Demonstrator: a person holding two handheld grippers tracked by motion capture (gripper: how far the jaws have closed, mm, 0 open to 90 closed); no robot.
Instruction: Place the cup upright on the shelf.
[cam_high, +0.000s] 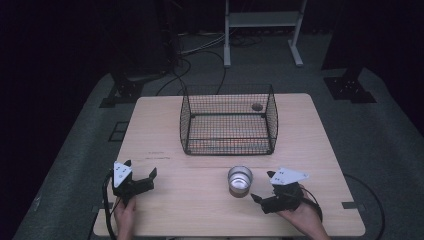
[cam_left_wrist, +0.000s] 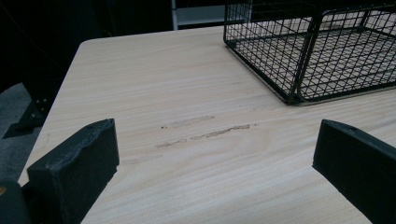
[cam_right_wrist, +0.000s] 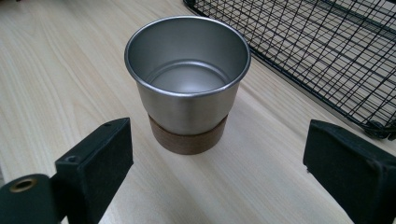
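An empty steel cup (cam_high: 240, 179) with a brown base stands upright on the wooden table (cam_high: 165, 200), in front of a black wire basket (cam_high: 228, 120). My right gripper (cam_high: 263, 186) is open just right of the cup and points at it; in the right gripper view the cup (cam_right_wrist: 187, 79) stands a little beyond the spread jaws, untouched. My left gripper (cam_high: 140, 168) is open near the table's front left, holding nothing. In the left gripper view bare table (cam_left_wrist: 187, 102) lies between the jaws, with the basket (cam_left_wrist: 322, 51) at upper right.
The basket is empty and open at the top, standing at mid-table. A white metal frame (cam_high: 262, 30) and cables (cam_high: 200, 50) are on the dark floor beyond the table. Bare wood lies between the two grippers.
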